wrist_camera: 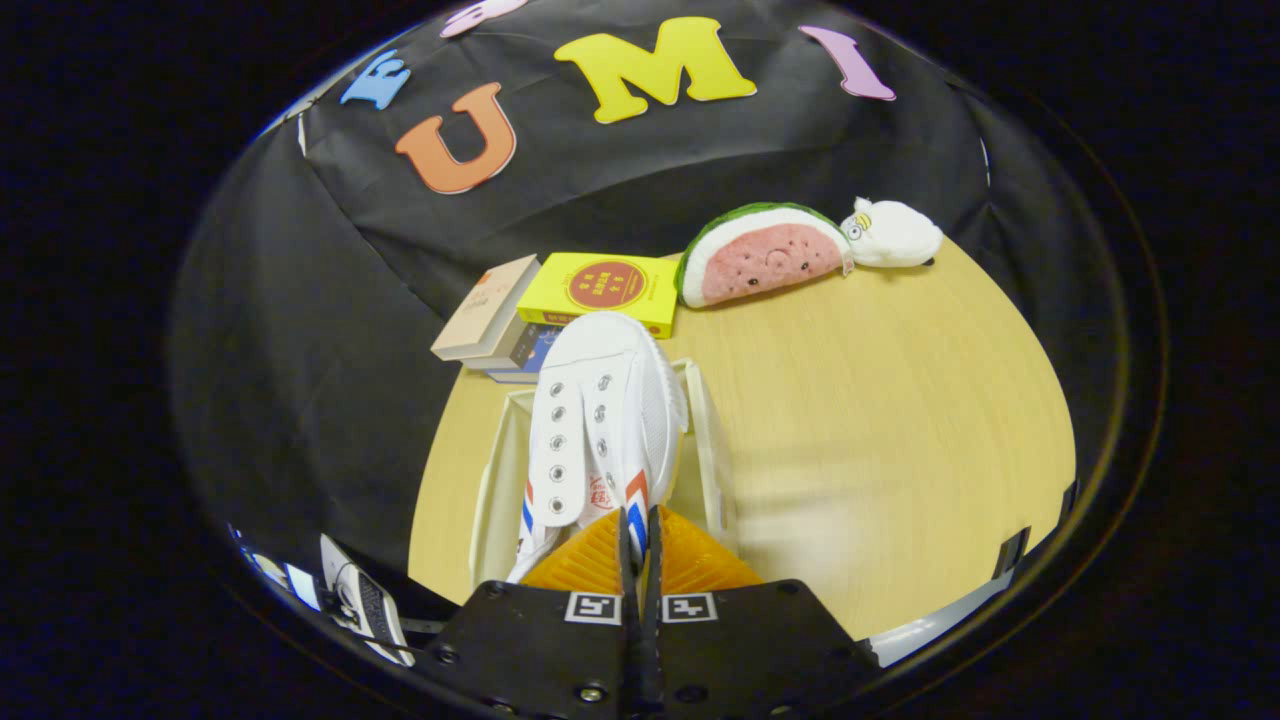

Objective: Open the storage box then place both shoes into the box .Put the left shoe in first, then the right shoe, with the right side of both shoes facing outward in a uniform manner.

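A white canvas shoe point(600, 420) with red and blue side stripes hangs toe-forward just ahead of my fingers. My gripper point(640, 535) is shut on the shoe's heel-side collar, both fingers pressed close together on the thin edge. Under the shoe sits the open white storage box point(708, 440) on the wooden table; the shoe is over the box's opening, tilted on its side. Whether it touches the box floor is hidden by the shoe itself.
Stacked books point(495, 325) and a yellow box point(605, 290) lie beyond the storage box. A watermelon plush point(765, 255) and a small white plush point(893, 235) rest at the table's far edge. Bare wooden table point(900, 430) spreads to the right.
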